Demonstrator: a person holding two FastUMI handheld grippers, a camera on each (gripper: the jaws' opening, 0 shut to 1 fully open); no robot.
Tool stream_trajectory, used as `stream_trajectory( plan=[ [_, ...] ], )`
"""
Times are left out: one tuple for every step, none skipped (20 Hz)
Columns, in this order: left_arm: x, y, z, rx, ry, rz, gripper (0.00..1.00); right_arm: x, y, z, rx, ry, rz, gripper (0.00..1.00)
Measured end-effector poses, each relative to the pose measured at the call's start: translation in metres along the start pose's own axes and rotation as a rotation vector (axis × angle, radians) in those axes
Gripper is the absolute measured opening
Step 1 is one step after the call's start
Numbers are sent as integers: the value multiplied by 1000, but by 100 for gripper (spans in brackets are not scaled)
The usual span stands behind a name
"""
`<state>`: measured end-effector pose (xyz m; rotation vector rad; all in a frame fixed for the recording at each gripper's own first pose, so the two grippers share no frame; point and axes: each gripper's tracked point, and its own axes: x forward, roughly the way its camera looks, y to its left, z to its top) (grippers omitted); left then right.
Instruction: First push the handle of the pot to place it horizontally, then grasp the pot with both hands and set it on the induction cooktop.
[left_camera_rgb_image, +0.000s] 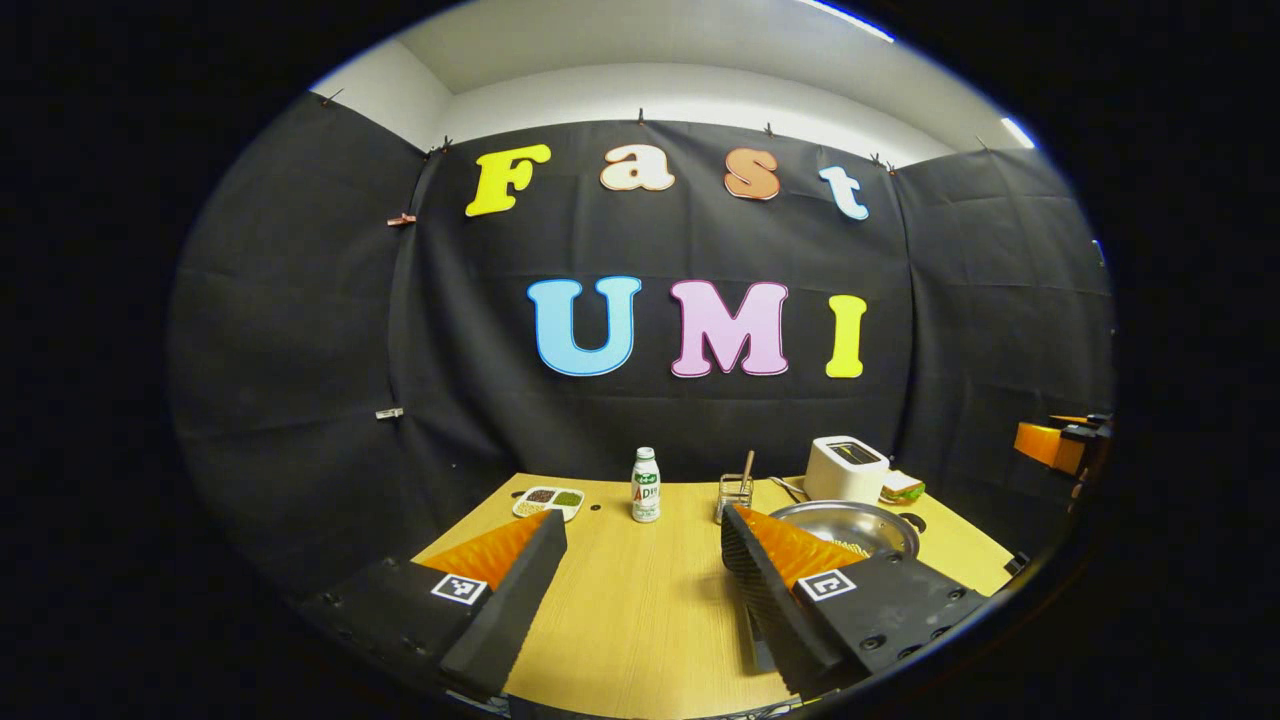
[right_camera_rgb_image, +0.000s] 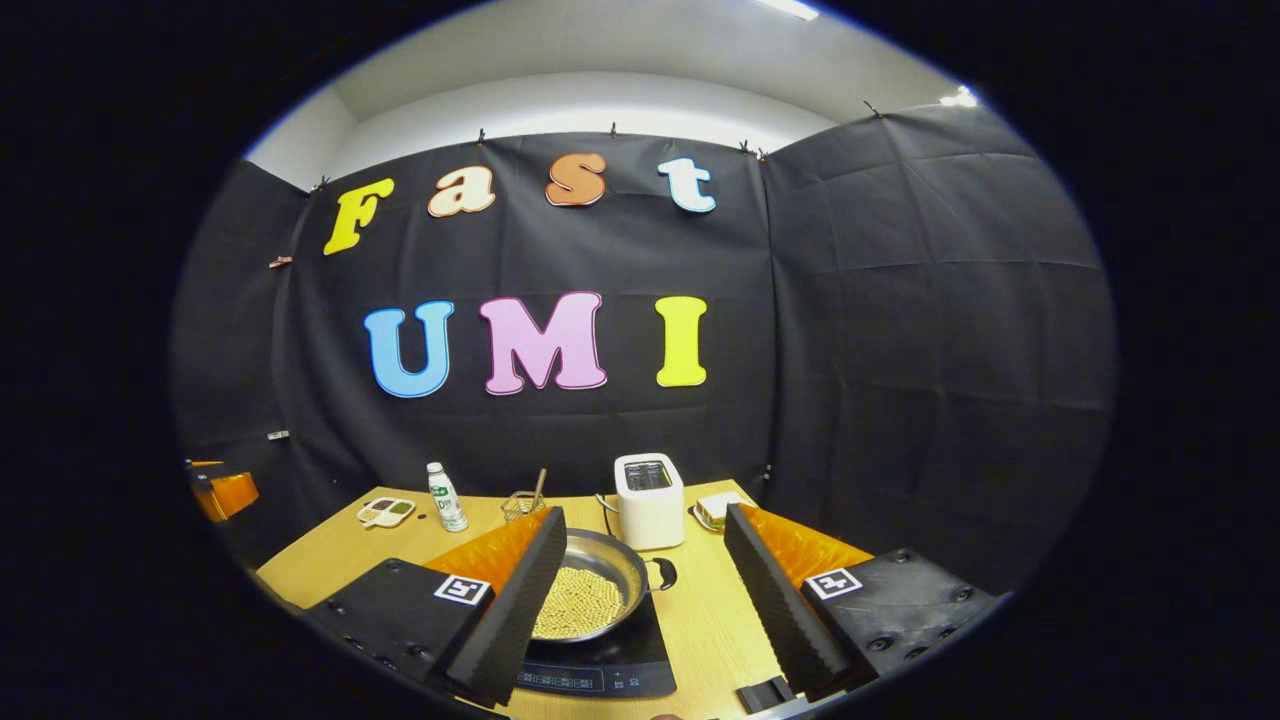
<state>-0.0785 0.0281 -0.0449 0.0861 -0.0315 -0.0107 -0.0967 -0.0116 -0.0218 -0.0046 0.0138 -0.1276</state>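
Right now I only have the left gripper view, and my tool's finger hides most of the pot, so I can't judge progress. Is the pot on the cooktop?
Observer: Yes. In the right gripper view the pot sits on the induction cooktop.
Operator: Anything inside it?
Observer: Small yellow beans cover its bottom.
Operator: Is the right tool holding it?
Observer: No. The right tool is open, fingers wide apart, gripping nothing.
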Motion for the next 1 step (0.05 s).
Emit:
stream_trajectory(
  plan=[
    [6,-2,-5,-3,10,-5,97,0,3,-2,-6,11,6,98]
  ],
)
